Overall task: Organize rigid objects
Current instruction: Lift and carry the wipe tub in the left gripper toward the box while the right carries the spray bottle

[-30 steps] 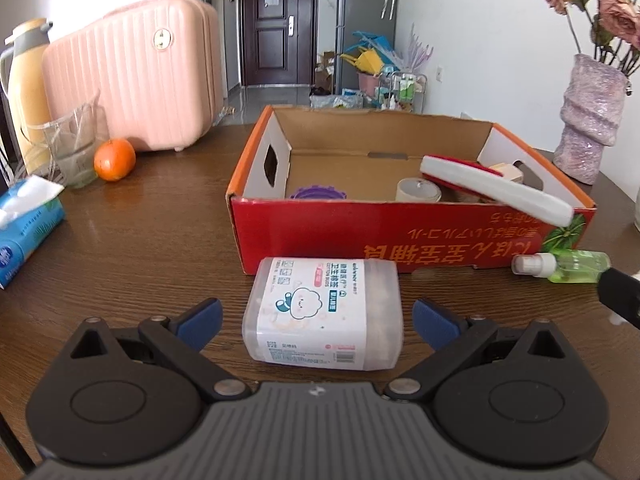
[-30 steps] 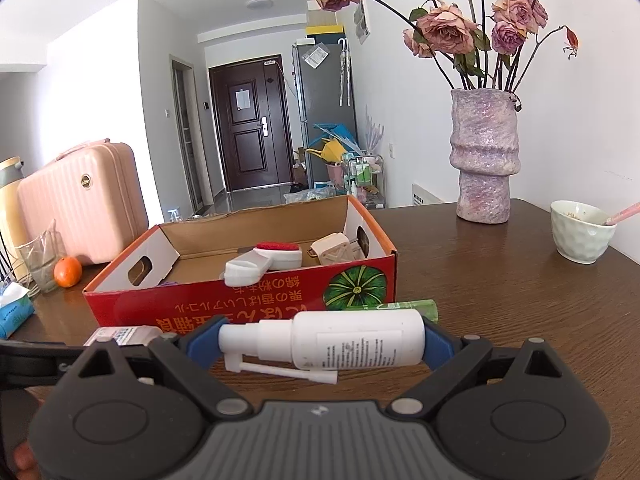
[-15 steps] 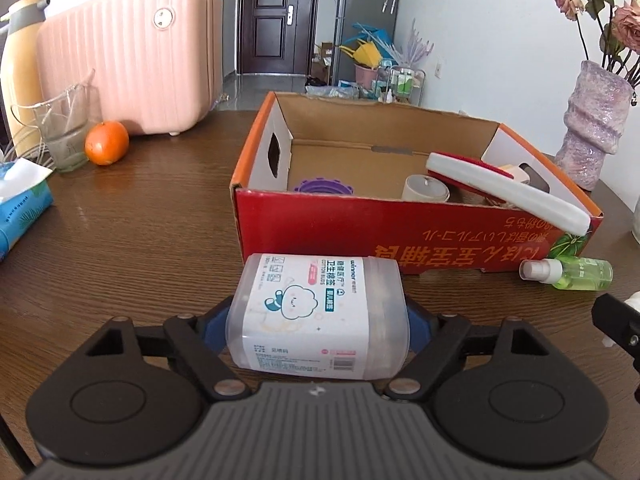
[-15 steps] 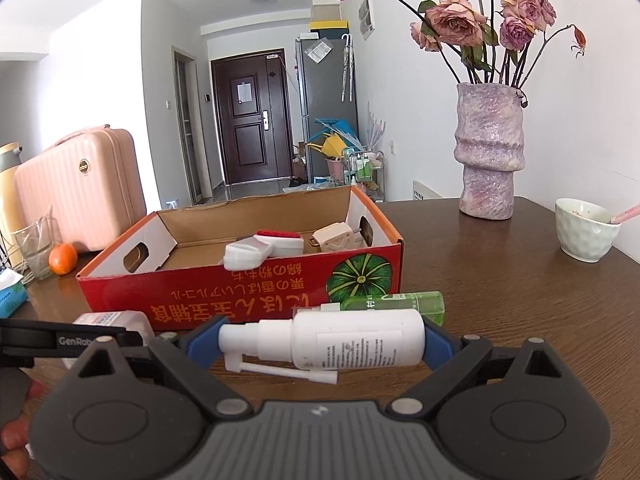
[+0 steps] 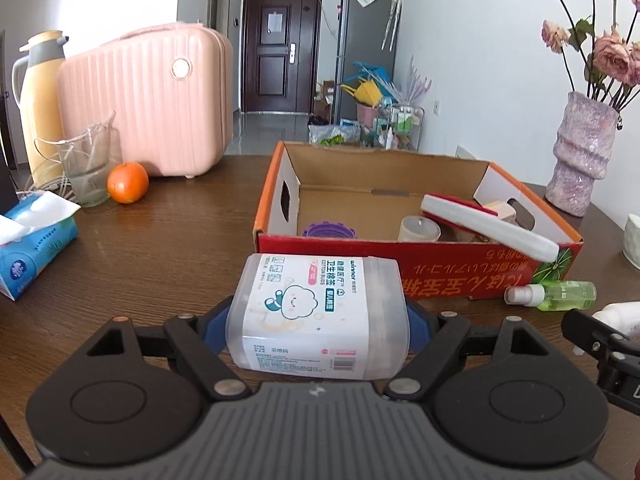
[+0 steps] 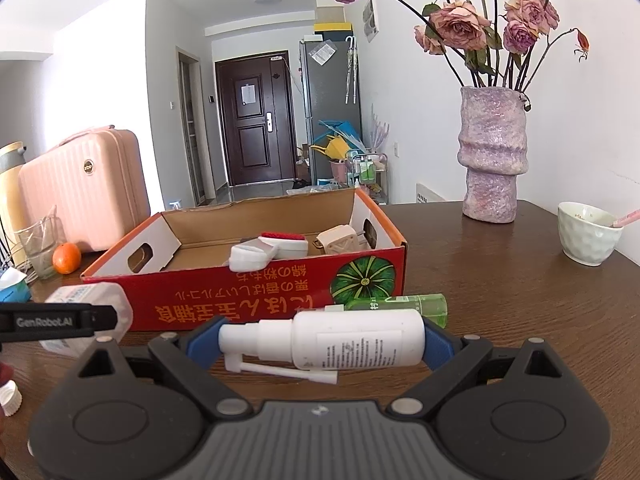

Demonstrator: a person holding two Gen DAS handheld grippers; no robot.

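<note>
One dark wooden table (image 5: pixel 168 216), white-walled room beyond.

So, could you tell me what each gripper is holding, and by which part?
Left gripper: cotton bud box, clamped across its two ends. Right gripper: white spray bottle, nozzle end against base.

— Where are we, would you say?
— We're in someone's home, at a dark wooden dining table (image 5: pixel 168 248). We can see a pink suitcase (image 5: pixel 148 100), a thermos jug (image 5: pixel 36 92), a tissue pack (image 5: pixel 32 240) and an orange (image 5: pixel 127 182) on it.
— Anything beyond the table?
— We look down a tiled hallway to a dark front door (image 6: pixel 252 128), with a grey fridge (image 6: pixel 330 104) beside it, and a vase of dried roses (image 6: pixel 492 152) near us
</note>
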